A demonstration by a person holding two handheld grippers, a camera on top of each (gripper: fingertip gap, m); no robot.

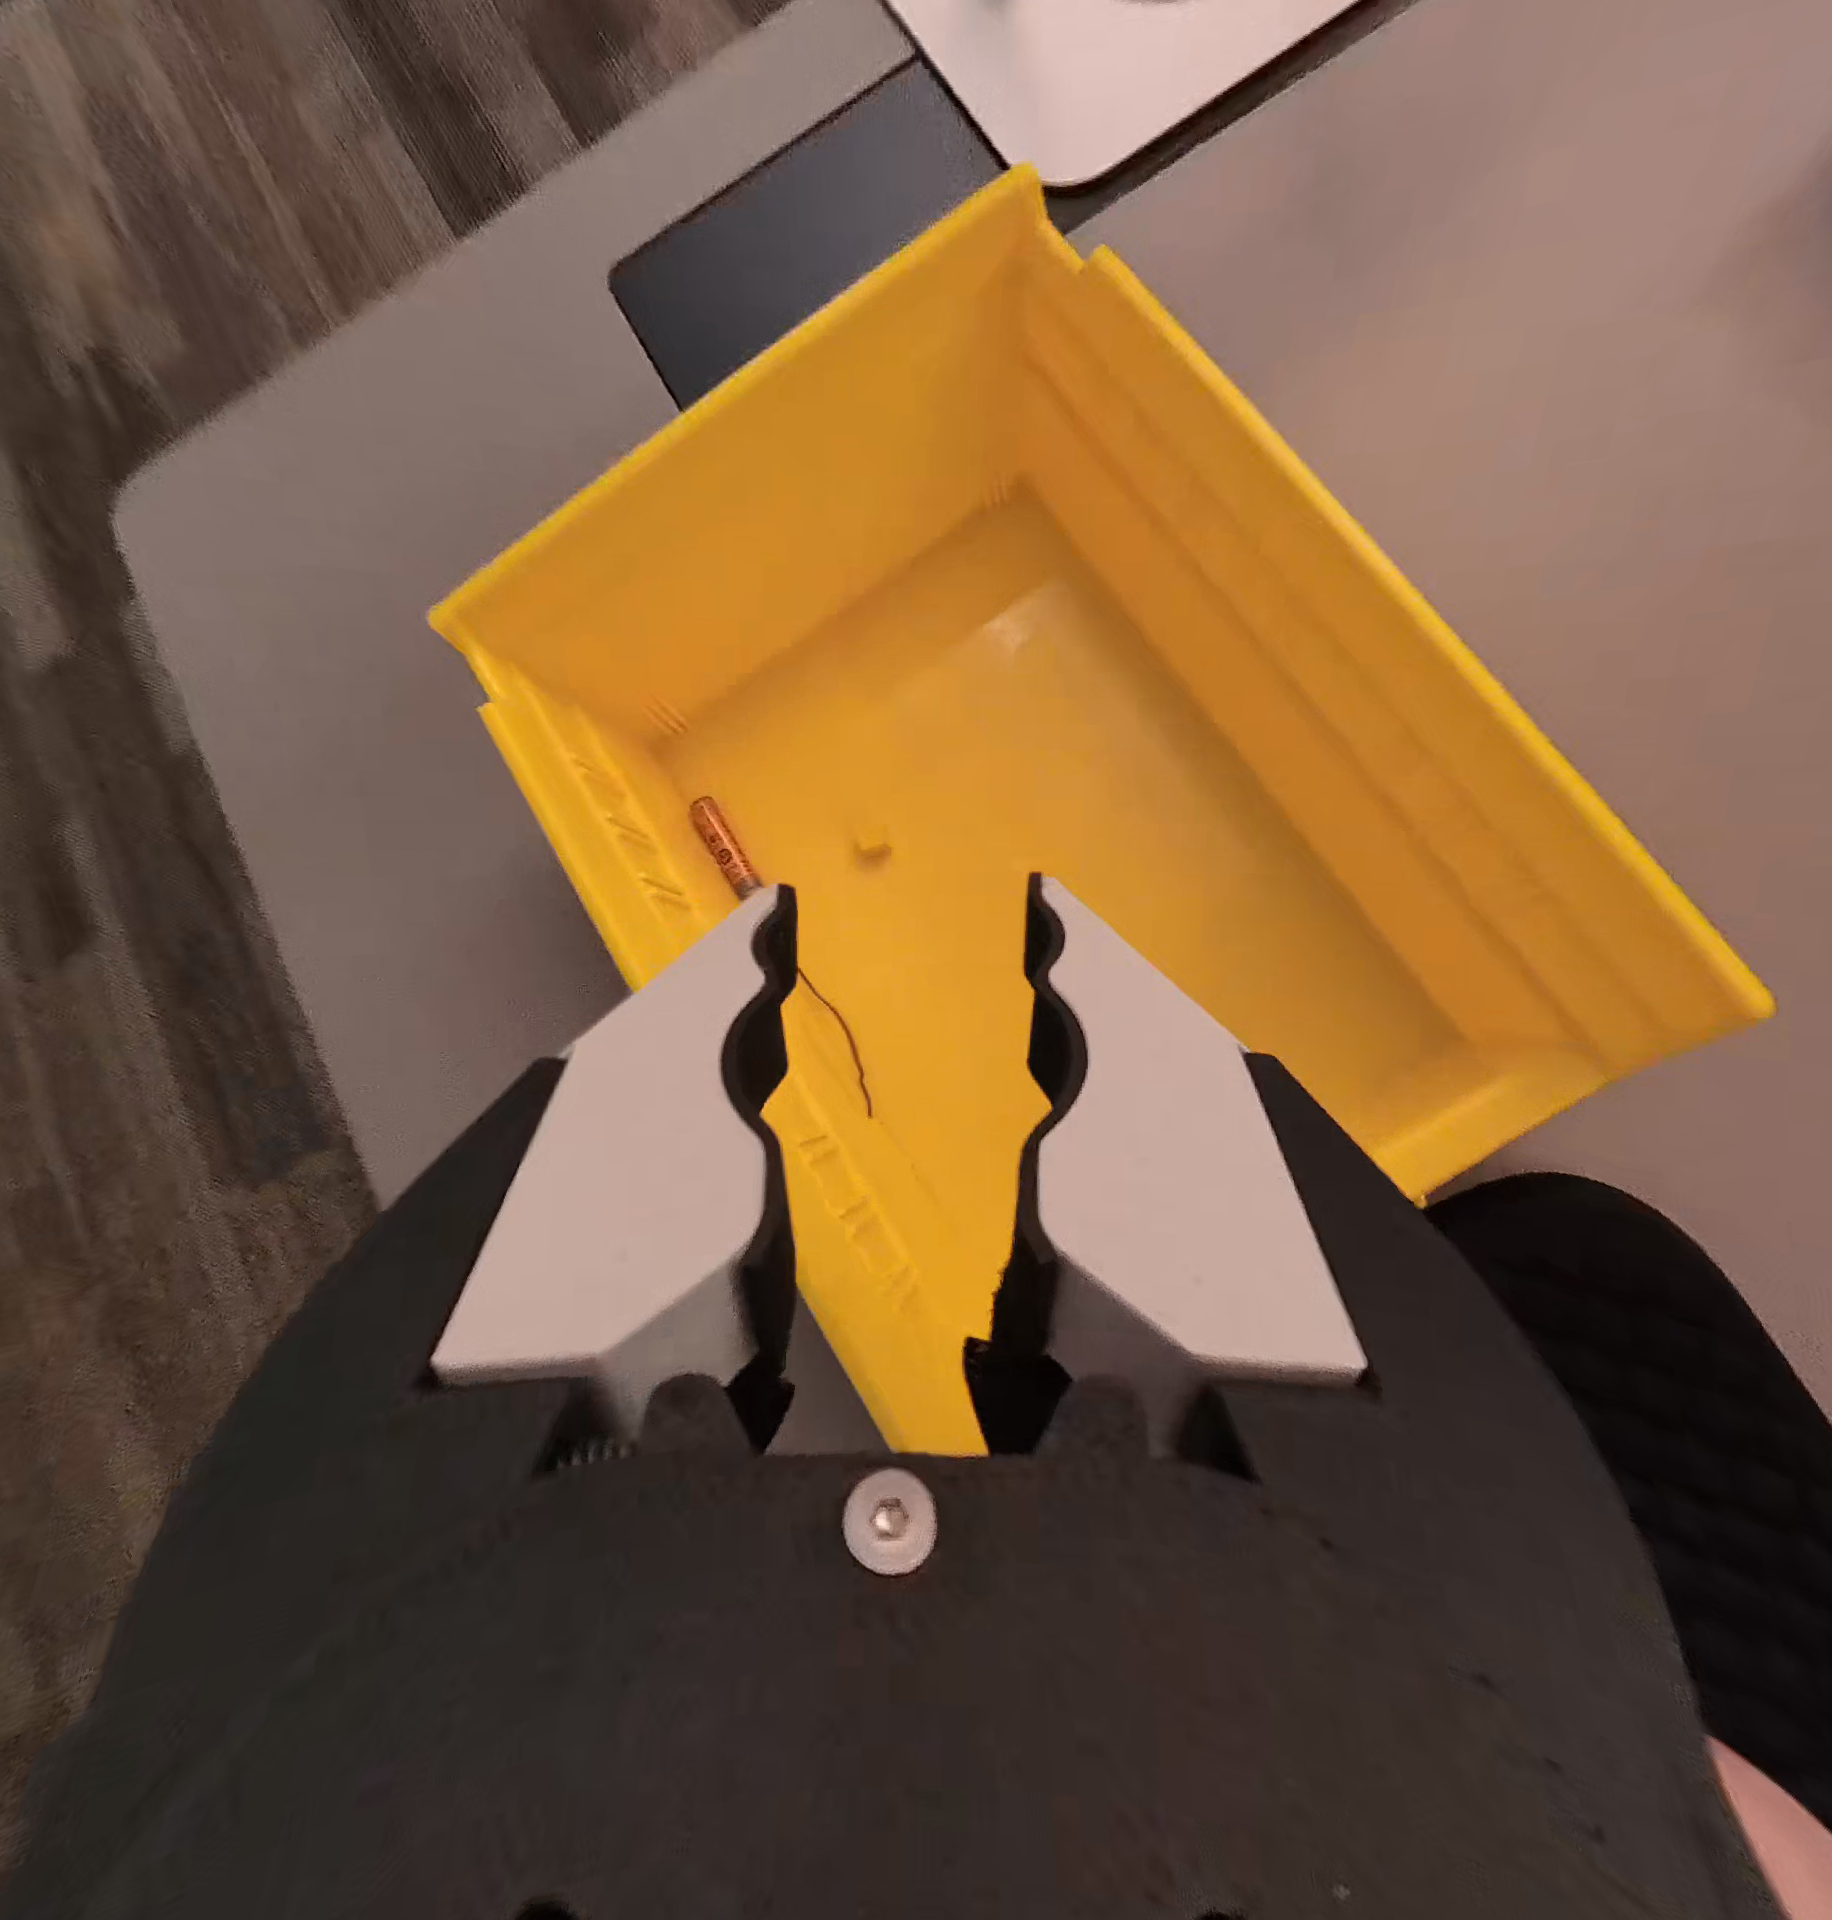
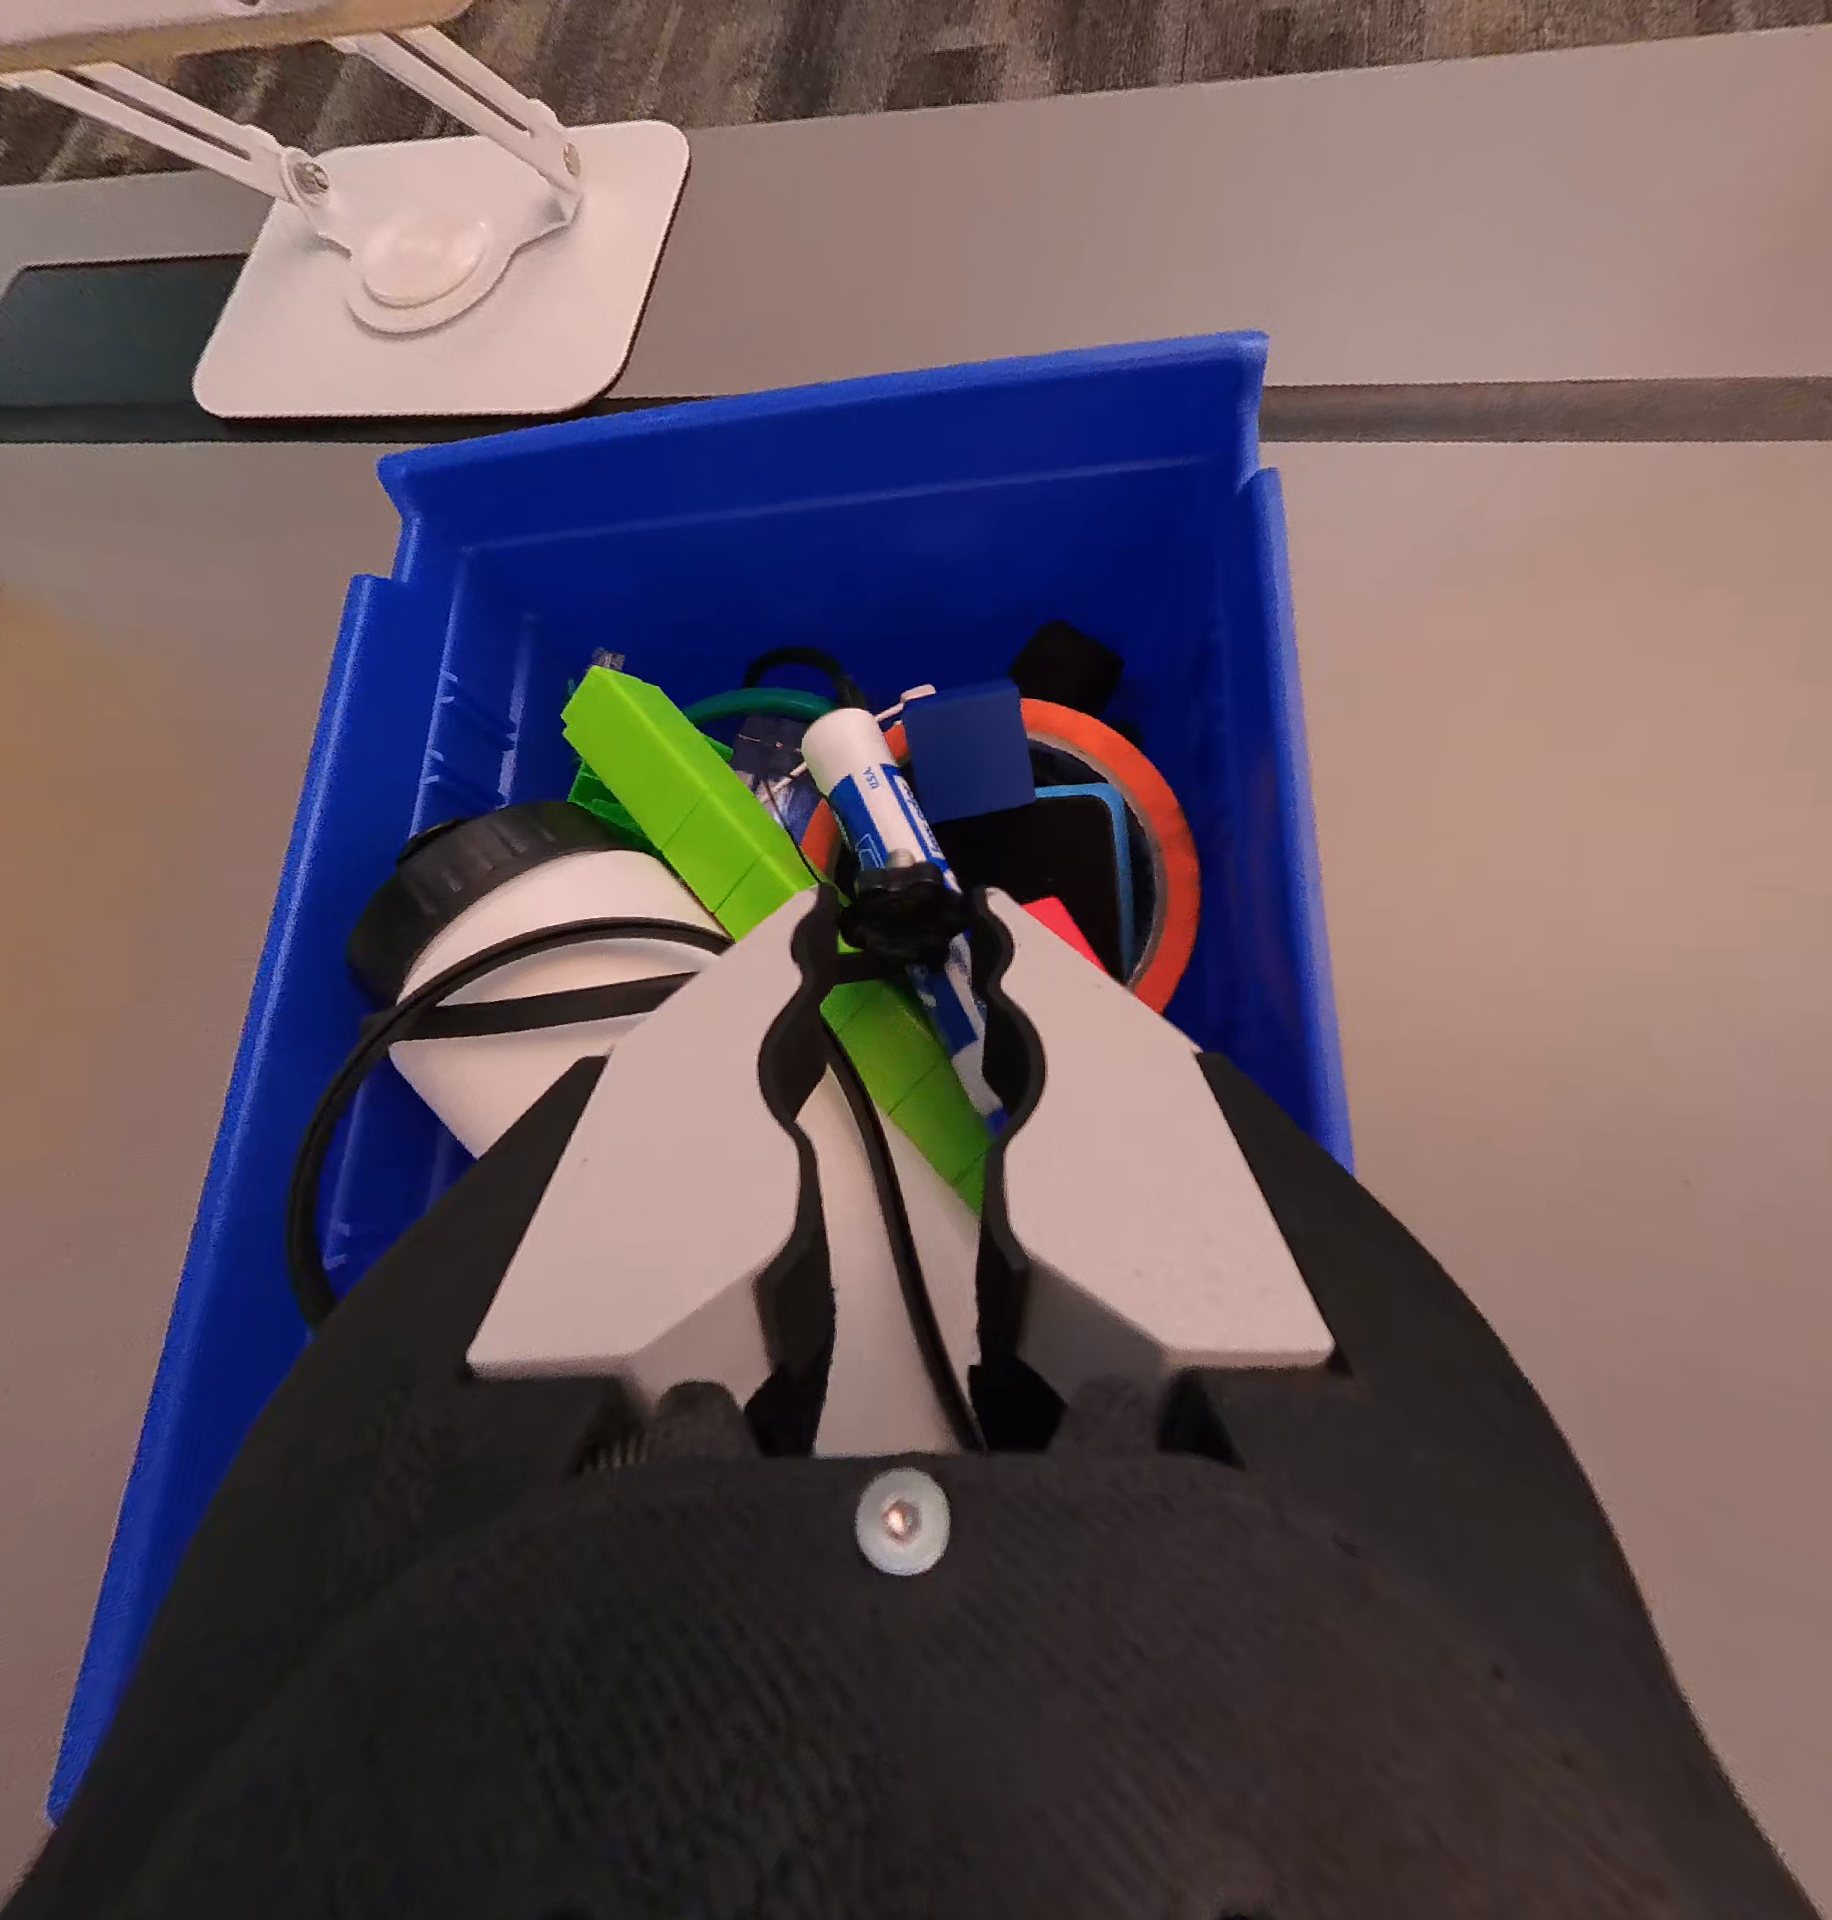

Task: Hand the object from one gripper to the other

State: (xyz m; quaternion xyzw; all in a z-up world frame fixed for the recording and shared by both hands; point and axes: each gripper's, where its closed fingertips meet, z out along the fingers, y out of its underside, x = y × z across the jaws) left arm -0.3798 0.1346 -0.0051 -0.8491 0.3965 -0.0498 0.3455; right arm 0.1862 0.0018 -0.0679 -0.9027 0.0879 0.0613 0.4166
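My right gripper (image 2: 899, 906) hangs over a blue bin (image 2: 818, 488), shut on a small black knob (image 2: 891, 923) with a metal screw. Below it the bin holds a white-and-blue marker (image 2: 870, 790), a green block bar (image 2: 683, 790), a white jar with a black lid (image 2: 538, 935), an orange tape roll (image 2: 1166, 821) and a blue block (image 2: 969, 758). My left gripper (image 1: 910, 894) is open and empty over a yellow bin (image 1: 995, 520). A small copper-coloured battery (image 1: 723, 844) lies in that bin by its left wall, just beyond my left fingertip (image 1: 761, 920).
A white stand base (image 2: 444, 270) sits on a dark mat (image 2: 91, 322) behind the bins; the base (image 1: 1099, 83) and mat (image 1: 787, 260) also show in the left view. The grey table's (image 1: 320, 623) edge and carpet (image 1: 112, 416) lie left. A dark sleeve (image 1: 1670, 1455) is at lower right. The grippers' ends are close to 60 cm from one another. My left tips are roughly 20 cm from the small copper-coloured battery (image 1: 723, 844).
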